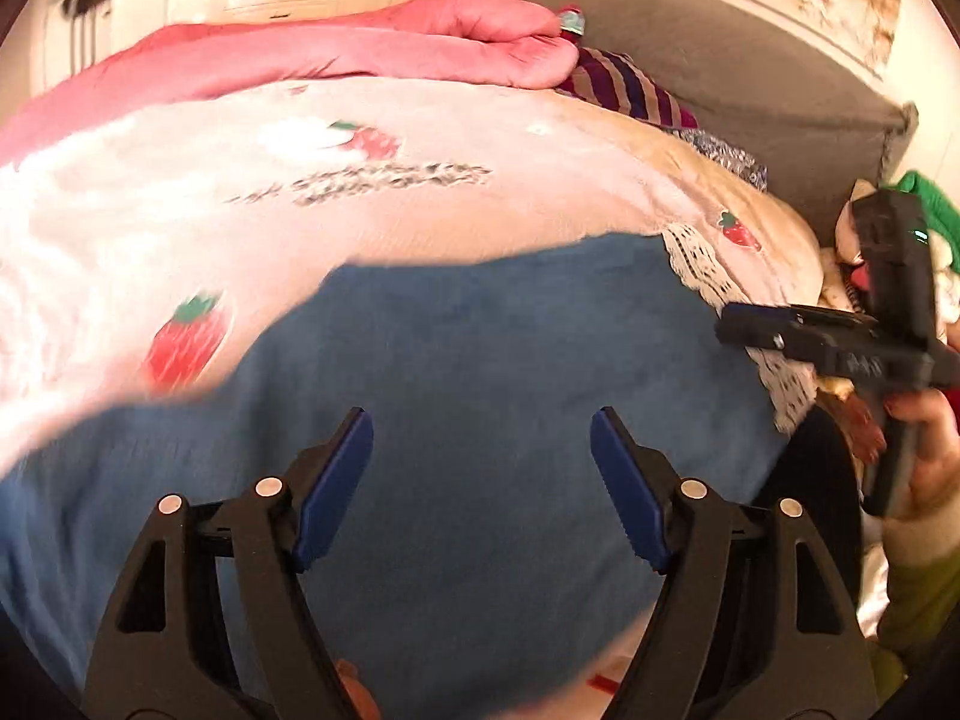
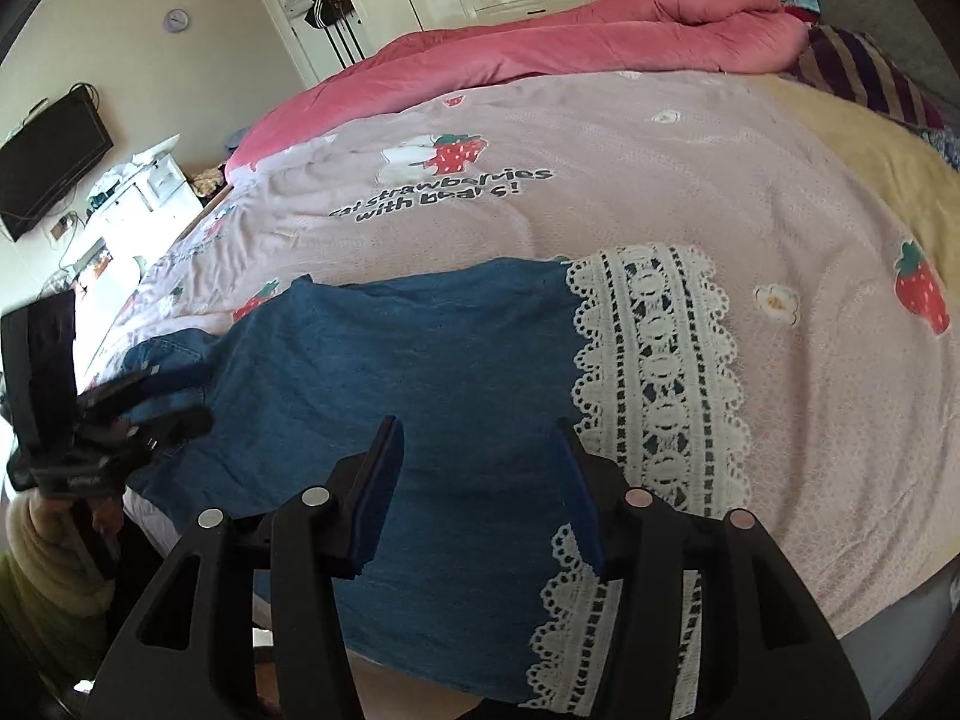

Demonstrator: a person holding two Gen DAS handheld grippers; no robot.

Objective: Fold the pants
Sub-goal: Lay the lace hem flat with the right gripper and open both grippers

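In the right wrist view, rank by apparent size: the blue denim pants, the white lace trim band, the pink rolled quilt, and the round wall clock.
1. Blue denim pants, though nearness to the camera inflates them.
2. Pink rolled quilt.
3. White lace trim band; unsure against the quilt.
4. Round wall clock, clearly smallest and far away.

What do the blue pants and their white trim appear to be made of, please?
The blue pants look like soft denim or denim-look cotton: matte, faintly mottled indigo. The white trim appears to be openwork lace, with scalloped edges and regular holes.
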